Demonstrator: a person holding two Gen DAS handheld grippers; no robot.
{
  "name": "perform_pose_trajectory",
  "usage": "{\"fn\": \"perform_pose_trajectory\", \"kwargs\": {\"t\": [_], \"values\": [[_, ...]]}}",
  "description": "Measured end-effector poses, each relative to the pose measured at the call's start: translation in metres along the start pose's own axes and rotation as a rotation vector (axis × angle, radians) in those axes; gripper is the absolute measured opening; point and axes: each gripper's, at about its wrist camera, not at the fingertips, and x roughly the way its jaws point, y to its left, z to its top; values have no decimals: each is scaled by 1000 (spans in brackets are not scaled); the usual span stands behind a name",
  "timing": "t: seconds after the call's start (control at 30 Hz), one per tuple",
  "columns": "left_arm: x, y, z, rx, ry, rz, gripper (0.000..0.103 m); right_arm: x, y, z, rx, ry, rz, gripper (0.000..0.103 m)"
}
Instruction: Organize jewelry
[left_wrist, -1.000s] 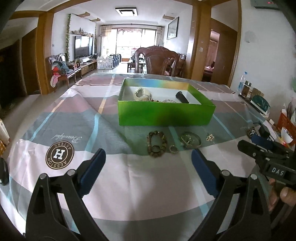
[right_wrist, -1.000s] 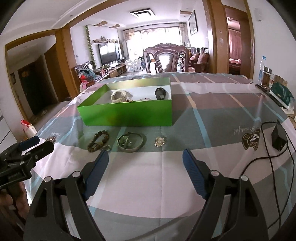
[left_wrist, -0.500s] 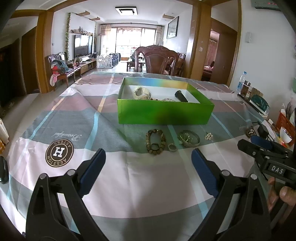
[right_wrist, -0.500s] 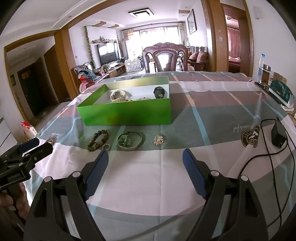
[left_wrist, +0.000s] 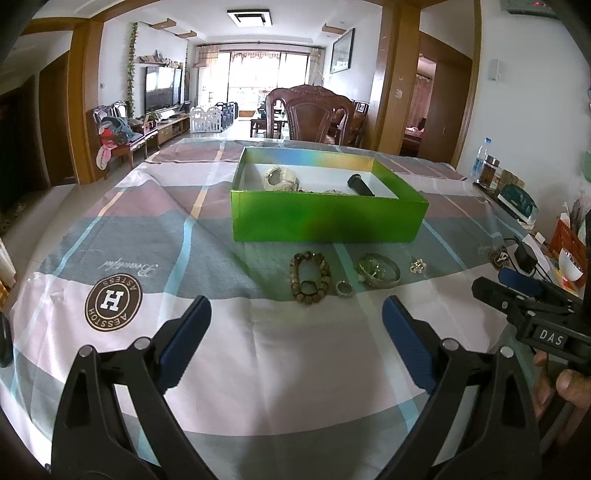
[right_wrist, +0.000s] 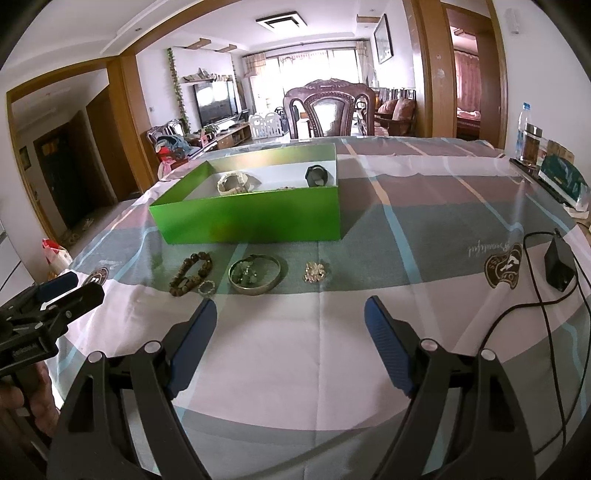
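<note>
Brown beaded bracelet (left_wrist: 310, 277), small ring (left_wrist: 344, 288), silver bangle (left_wrist: 378, 269) and brooch (left_wrist: 418, 265) just before shiny green cardboard box (left_wrist: 325, 221), bare checked tablecloth (left_wrist: 295, 362) nearer, left gripper (left_wrist: 295, 317) and right gripper (right_wrist: 290, 317) jaws wide, empty.

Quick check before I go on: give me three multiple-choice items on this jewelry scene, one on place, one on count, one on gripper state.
1. Where does the bead bracelet lie?
A. inside the box
B. on the cloth in front of the box
C. between the right fingers

2. How many pieces lie on the cloth in front of the box?
A. two
B. four
C. six

3. How do both grippers stand?
A. open and empty
B. shut on a ring
C. shut on the box wall

Key: 1 B, the bead bracelet rests on the cloth before the green box. 2 B, bracelet, small ring, bangle, brooch. 3 A, left gripper and right gripper show wide jaws with nothing between.
</note>
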Motion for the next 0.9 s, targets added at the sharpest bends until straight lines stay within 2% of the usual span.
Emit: {"fn": "perform_pose_trajectory", "kwargs": {"t": [0.67,0.8,0.9], "values": [[37,3,-2,8,69,-23,92,30,-5,3,-10,42,-6,81],[51,2,1,16,102,-32,79,39,-6,7,-11,56,-10,80],[63,1,4,23,126,-31,75,46,-8,10,-14,68,-12,79]]}}
